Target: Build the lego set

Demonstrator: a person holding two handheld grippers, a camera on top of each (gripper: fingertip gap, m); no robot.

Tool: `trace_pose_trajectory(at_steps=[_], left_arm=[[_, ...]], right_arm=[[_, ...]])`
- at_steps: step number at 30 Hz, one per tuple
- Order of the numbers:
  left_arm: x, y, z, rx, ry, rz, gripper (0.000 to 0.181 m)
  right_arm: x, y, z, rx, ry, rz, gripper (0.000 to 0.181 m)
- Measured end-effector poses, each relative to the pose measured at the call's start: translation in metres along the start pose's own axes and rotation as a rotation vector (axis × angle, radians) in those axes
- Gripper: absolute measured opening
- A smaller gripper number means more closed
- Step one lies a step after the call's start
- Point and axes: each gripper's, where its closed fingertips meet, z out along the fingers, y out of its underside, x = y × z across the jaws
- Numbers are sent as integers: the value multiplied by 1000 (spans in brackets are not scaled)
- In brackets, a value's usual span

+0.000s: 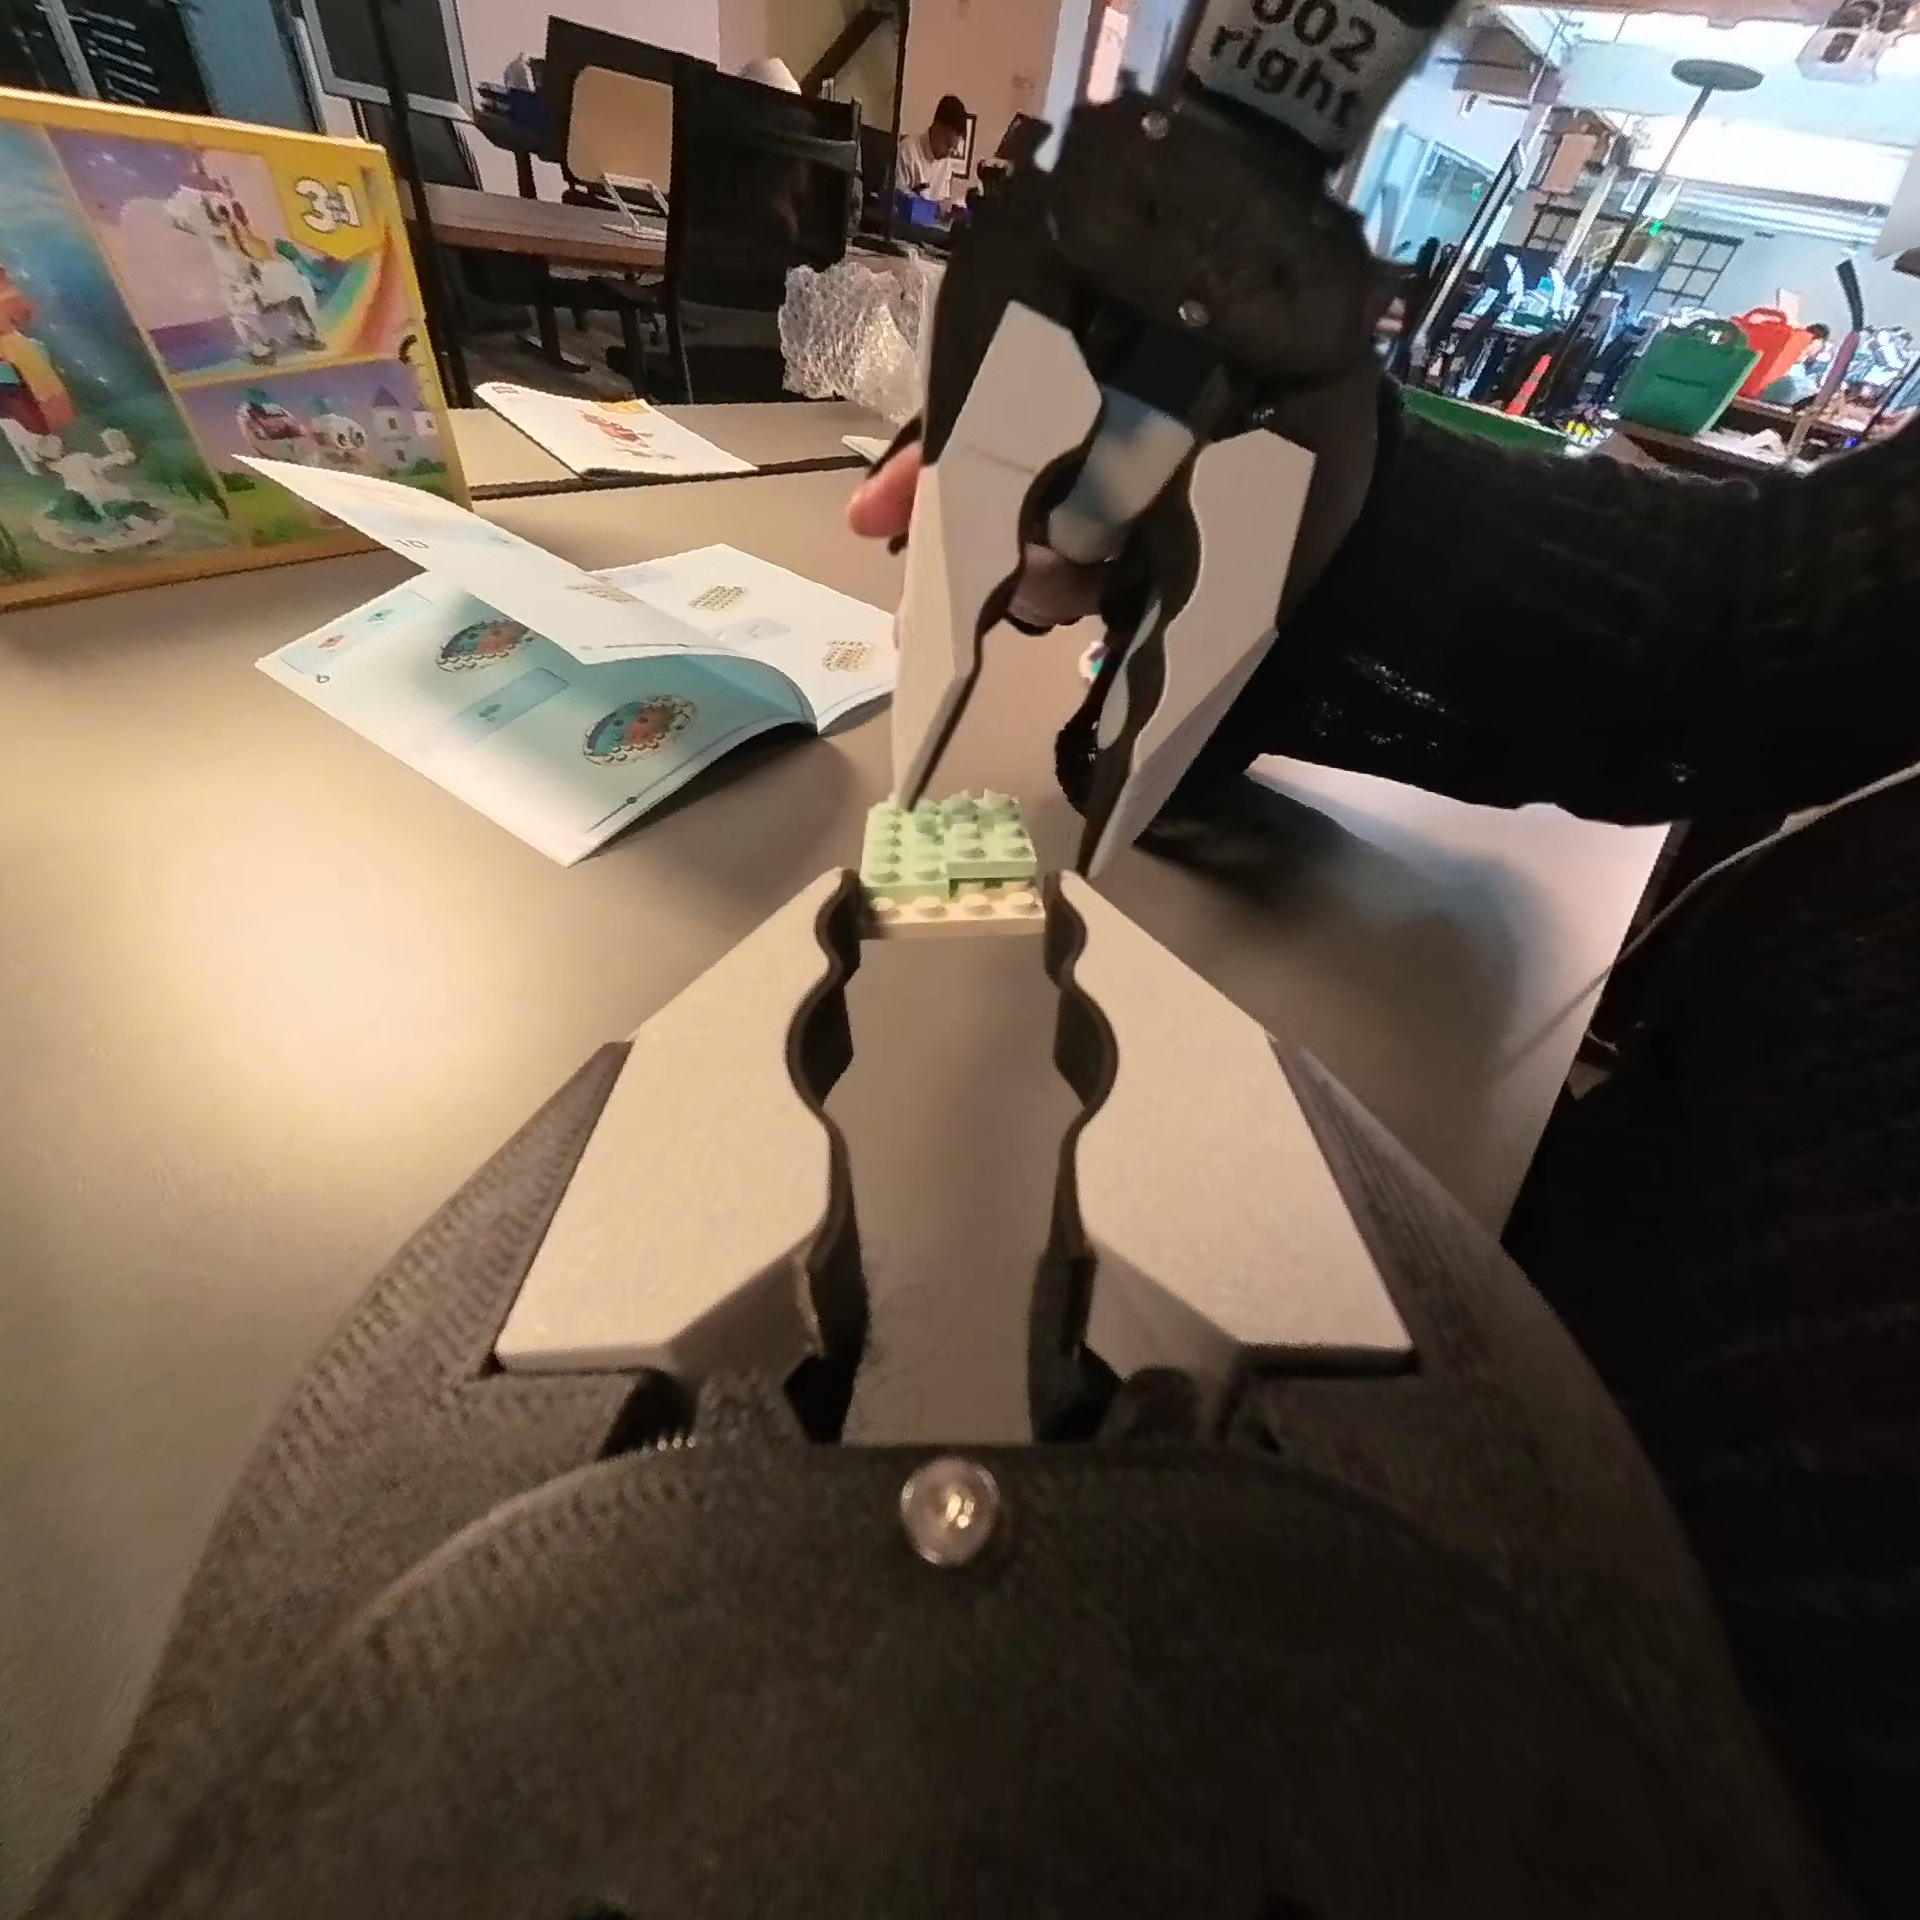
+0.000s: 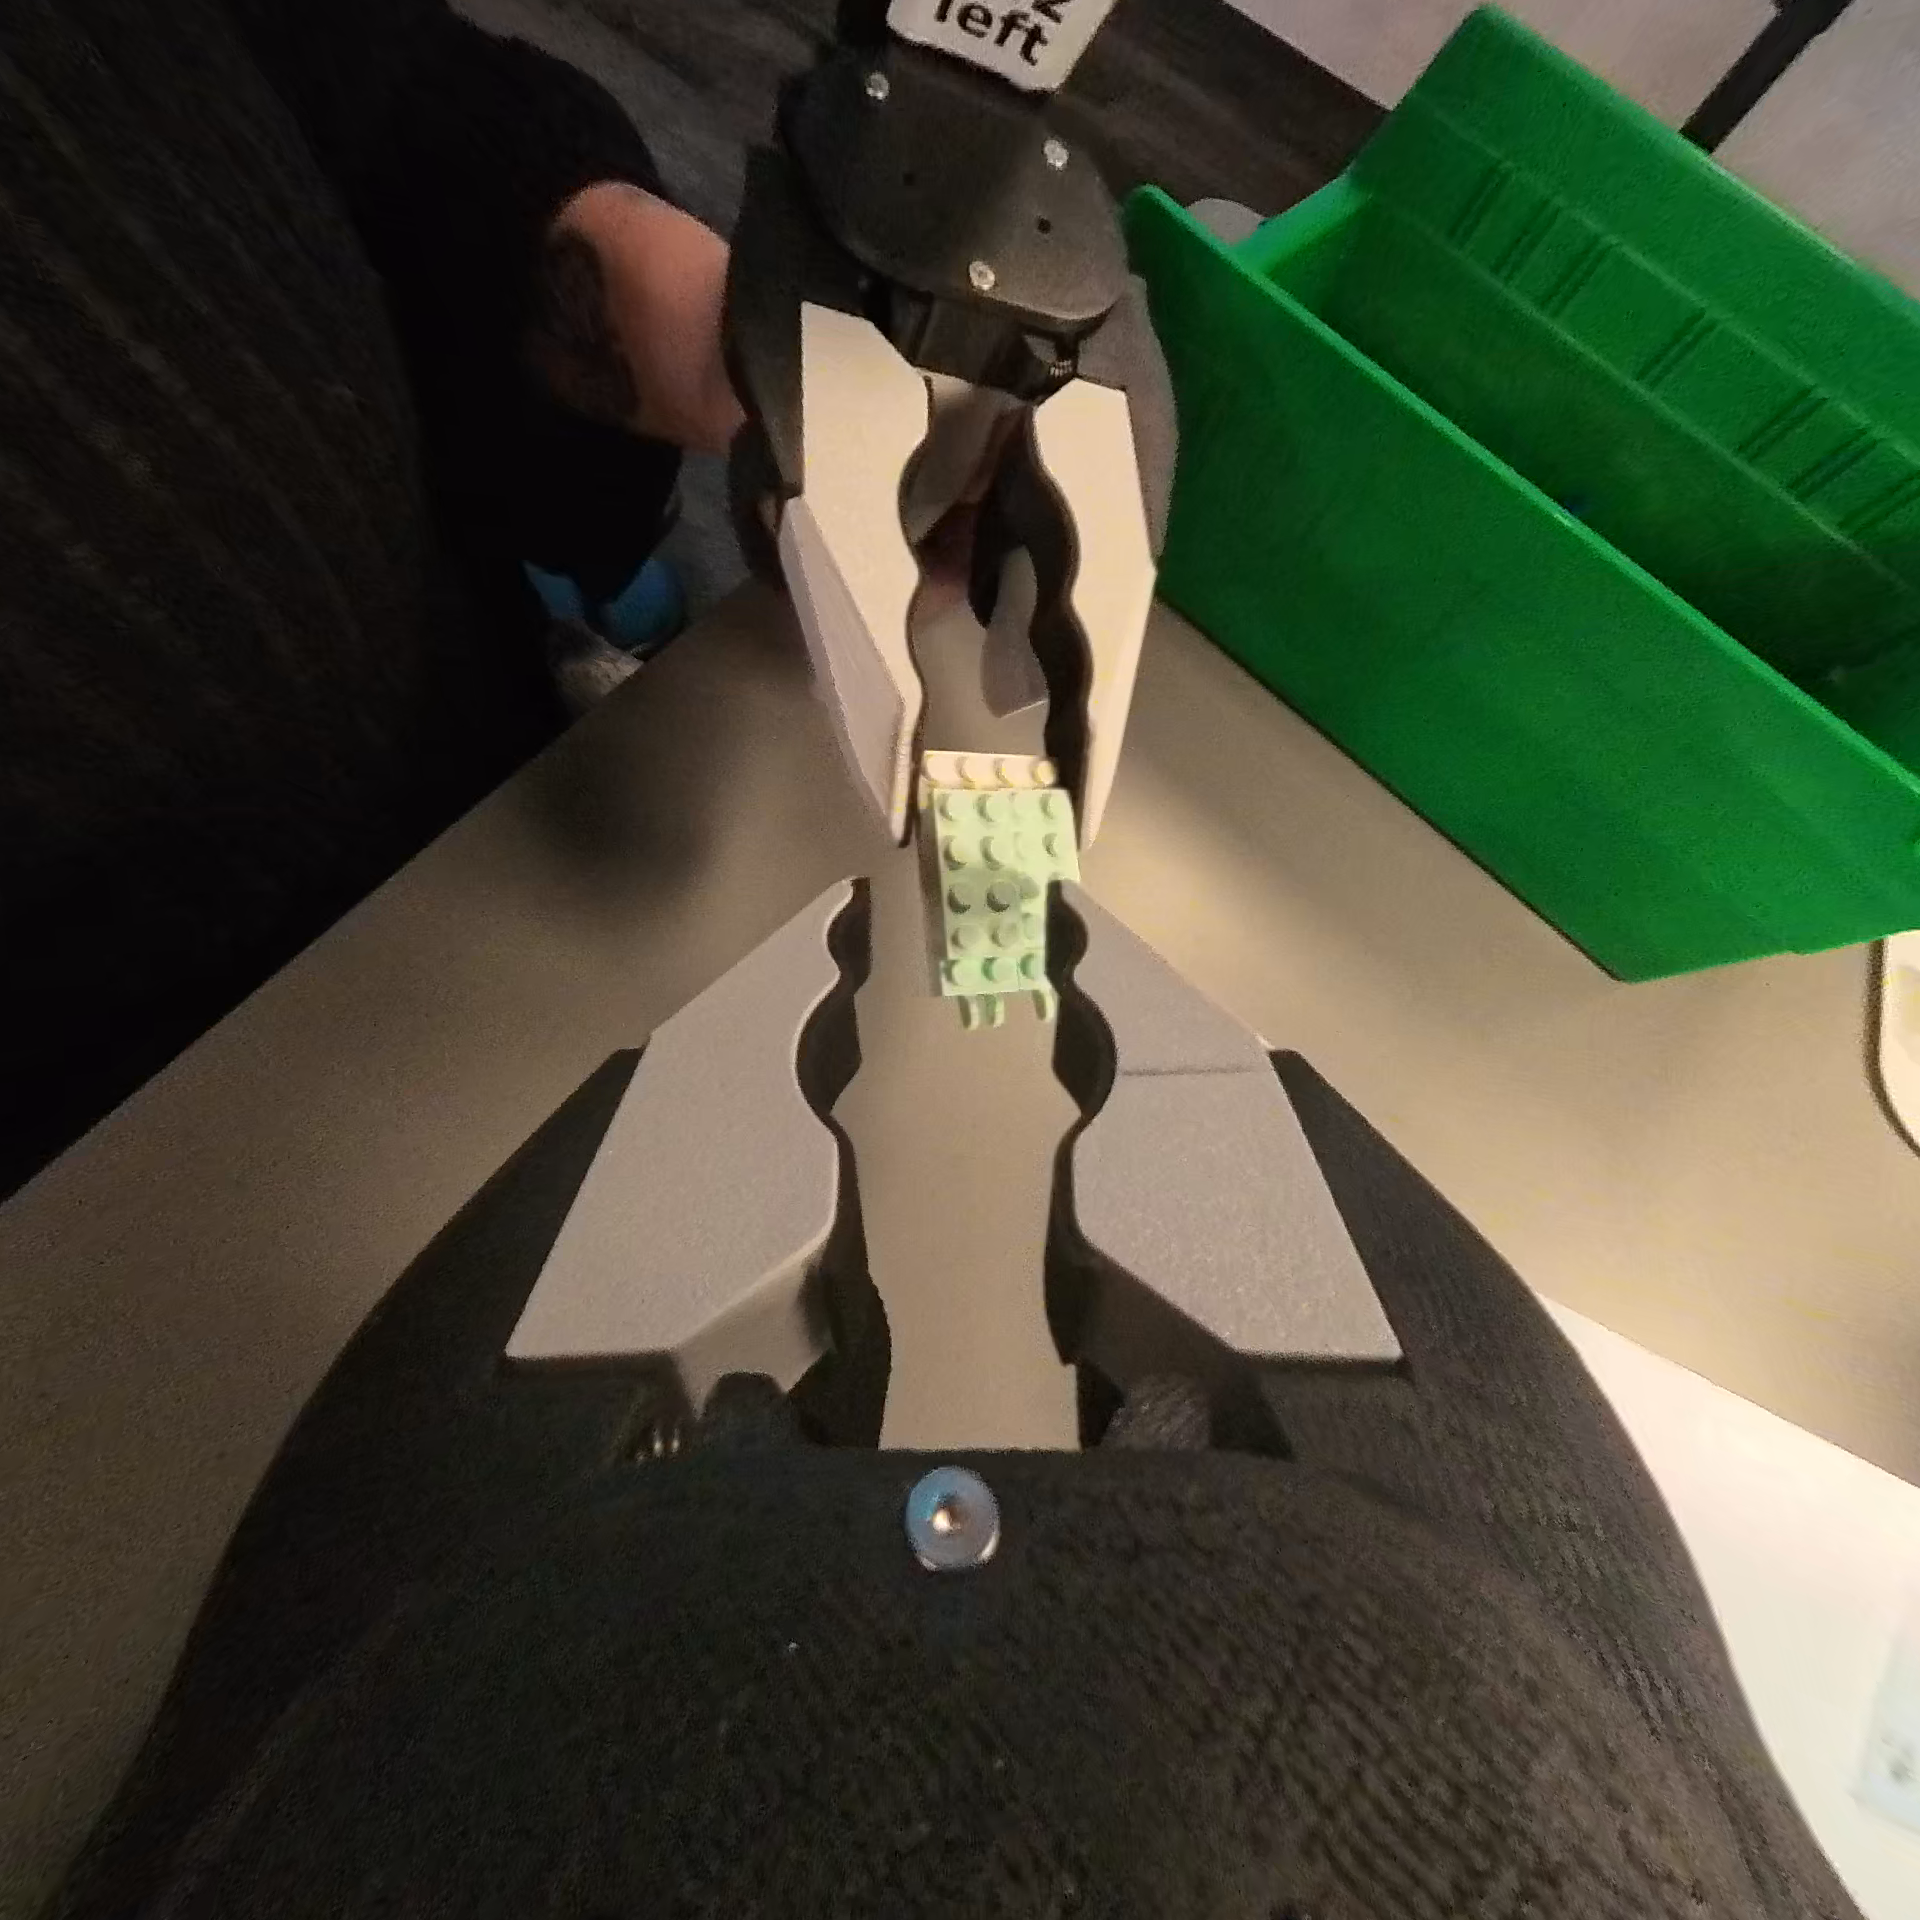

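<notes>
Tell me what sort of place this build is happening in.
Probably a shared office or lab workspace. Behind the grey table stand rows of desks with a person seated at one, and dark office chairs. A cluttered area with a green bag lies to the right.

Open-plan office/lab: beyond the grey table (image 1: 208,987) sit desks w/ black chairs (image 1: 758,208), a person (image 1: 930,145) working at one; cluttered workbenches further right.
</notes>
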Motion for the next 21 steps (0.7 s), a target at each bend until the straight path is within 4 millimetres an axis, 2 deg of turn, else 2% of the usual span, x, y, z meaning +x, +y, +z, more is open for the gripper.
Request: trace_pose_trajectory(at_steps=[3, 6, 9, 13, 16, 21], left_arm=[[-3, -5, 0, 26, -22, -13, 34], [-7, -12, 2, 65, -44, -45, 34], [-9, -18, 6, 90, -42, -81, 34], [-7, -22, 12, 105, -24, -93, 34], [-5, -27, 15, 121, -21, -89, 34], [-3, -29, 15, 130, -25, -90, 34]], right_arm=[[8, -6, -6, 10, 119, -58, 45], [19, -14, -16, -8, 380, -269, 49], [20, -13, -18, -107, 588, -498, 41], [22, 0, -14, -273, 724, -670, 29], [25, 0, -17, -351, 819, -797, 21], [26, -4, -21, -377, 894, -833, 12]])
